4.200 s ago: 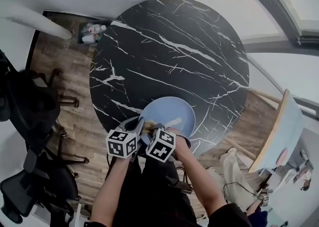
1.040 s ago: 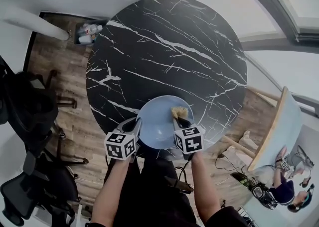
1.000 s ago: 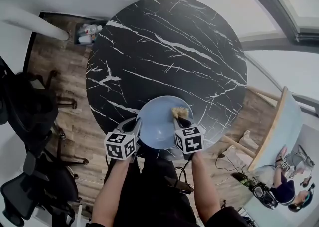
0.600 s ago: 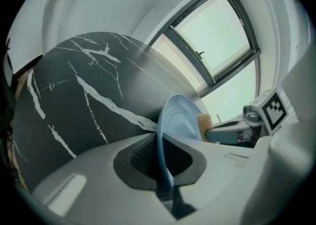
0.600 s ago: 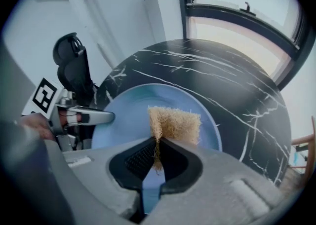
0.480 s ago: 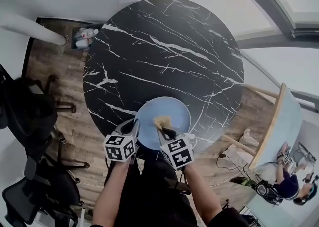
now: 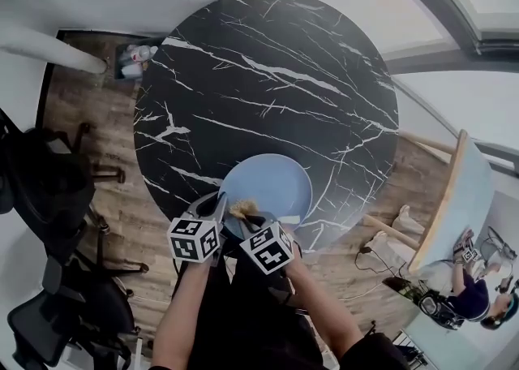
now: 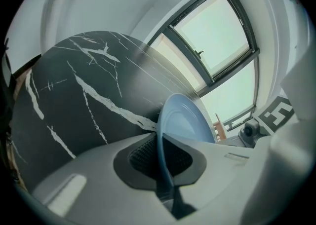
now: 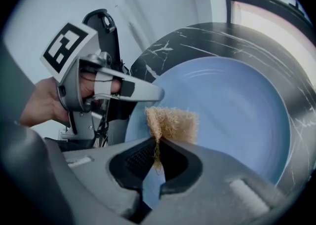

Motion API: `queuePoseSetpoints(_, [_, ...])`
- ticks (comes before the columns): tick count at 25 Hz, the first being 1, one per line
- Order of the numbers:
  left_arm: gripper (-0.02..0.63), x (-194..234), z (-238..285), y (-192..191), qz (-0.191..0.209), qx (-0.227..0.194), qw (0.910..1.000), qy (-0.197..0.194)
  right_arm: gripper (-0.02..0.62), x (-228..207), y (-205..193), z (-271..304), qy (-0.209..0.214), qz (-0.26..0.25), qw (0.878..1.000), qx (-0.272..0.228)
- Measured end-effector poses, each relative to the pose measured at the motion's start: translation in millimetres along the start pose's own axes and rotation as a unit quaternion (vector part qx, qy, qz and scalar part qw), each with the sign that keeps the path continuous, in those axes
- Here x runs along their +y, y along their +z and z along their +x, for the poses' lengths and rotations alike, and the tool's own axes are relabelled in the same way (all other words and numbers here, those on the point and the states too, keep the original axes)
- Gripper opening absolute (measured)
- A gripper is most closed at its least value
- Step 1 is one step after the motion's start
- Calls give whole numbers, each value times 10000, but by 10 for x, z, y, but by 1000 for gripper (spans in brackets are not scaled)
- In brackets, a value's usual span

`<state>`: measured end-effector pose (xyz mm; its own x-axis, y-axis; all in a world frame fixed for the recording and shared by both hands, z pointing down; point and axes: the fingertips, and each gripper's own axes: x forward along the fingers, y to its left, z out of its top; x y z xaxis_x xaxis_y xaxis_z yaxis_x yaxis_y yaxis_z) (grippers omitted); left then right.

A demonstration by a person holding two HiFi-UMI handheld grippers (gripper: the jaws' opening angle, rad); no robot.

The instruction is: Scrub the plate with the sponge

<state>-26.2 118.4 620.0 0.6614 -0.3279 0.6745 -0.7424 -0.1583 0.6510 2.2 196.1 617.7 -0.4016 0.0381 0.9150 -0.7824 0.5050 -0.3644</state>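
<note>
Plate (image 7: 276, 182) rim clamped in left gripper (image 8: 163, 167) jaws, tan sponge (image 9: 174, 123) pinched in right gripper (image 9: 157, 157) jaws

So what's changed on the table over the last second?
The right gripper, shut on the sponge, swept it across the plate from the right side to the near left edge. It ended beside the left gripper. Nothing was picked up or let go. The left gripper stays clamped on the plate's rim, and the plate sits in the same spot on the table.
</note>
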Motion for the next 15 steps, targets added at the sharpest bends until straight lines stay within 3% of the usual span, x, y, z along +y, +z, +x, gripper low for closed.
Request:
queuePoseSetpoints(10, [18, -2, -4, 2, -45, -18, 10000, -20, 21, -827, -117, -341, -707, 844, 9936, -264])
queuePoseSetpoints(15, [18, -5, -4, -5, -55, -9, 10000, -8, 21, -1102, -229, -473, -1156, 1035, 9877, -196])
